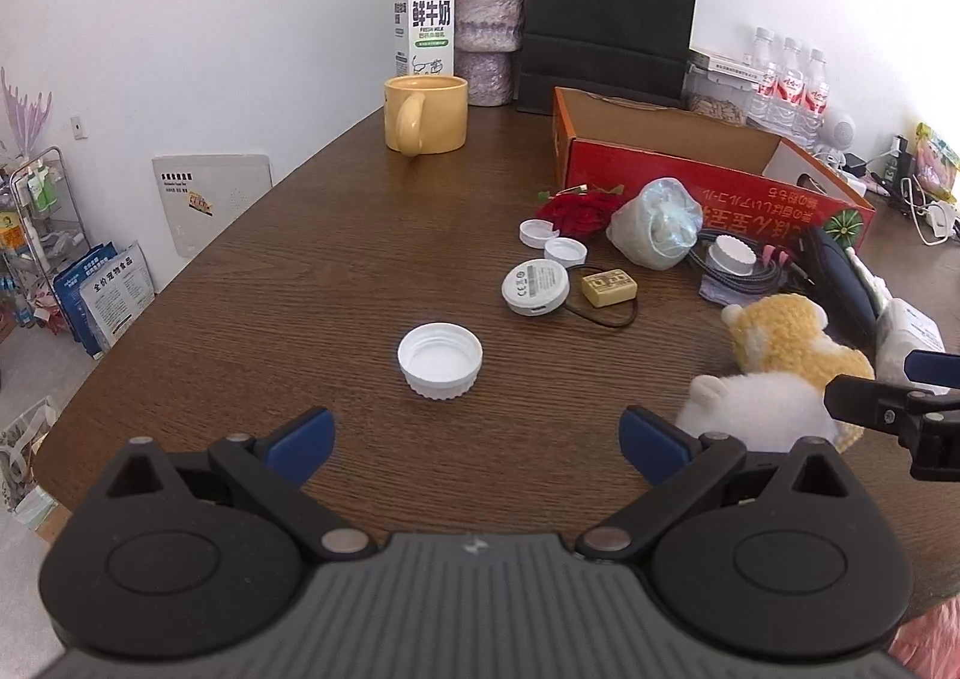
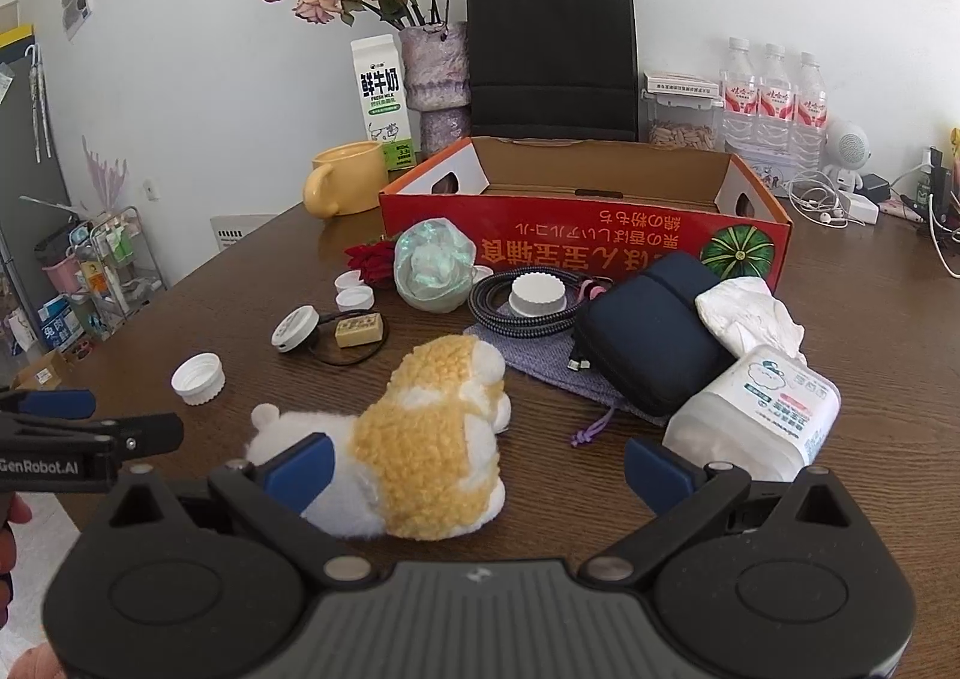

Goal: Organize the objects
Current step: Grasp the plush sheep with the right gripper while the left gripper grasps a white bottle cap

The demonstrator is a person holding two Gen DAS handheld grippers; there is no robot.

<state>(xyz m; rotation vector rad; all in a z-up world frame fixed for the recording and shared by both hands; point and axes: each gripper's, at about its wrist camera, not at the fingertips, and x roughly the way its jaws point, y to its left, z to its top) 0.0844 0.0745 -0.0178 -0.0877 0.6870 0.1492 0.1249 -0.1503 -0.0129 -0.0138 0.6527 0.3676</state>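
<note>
A white and yellow plush toy (image 2: pixel 432 439) lies on the brown table (image 2: pixel 240 319), between the spread fingers of my right gripper (image 2: pixel 477 469), which is open; its left pad is close to the toy's white end and its right pad stands clear of it. My left gripper (image 1: pixel 478 442) is open too, with nothing between its fingers. A white bottle cap (image 1: pixel 440 361) lies open side up just ahead of it. The same cap (image 2: pixel 198 379) and the left gripper (image 2: pixel 90 427) show at the left of the right wrist view. The plush toy (image 1: pixel 774 379) lies right of the left gripper.
An open red cardboard box (image 2: pixel 588 241) stands behind a clutter of a navy pouch (image 2: pixel 654 331), white jar (image 2: pixel 756 415), coiled cable (image 2: pixel 498 313), wrapped ball (image 2: pixel 432 265), round white device (image 1: pixel 536 286) and small caps (image 1: pixel 549 241). At the back stand a yellow mug (image 1: pixel 426 114), milk carton (image 1: pixel 425 18) and black bag (image 1: pixel 606 18).
</note>
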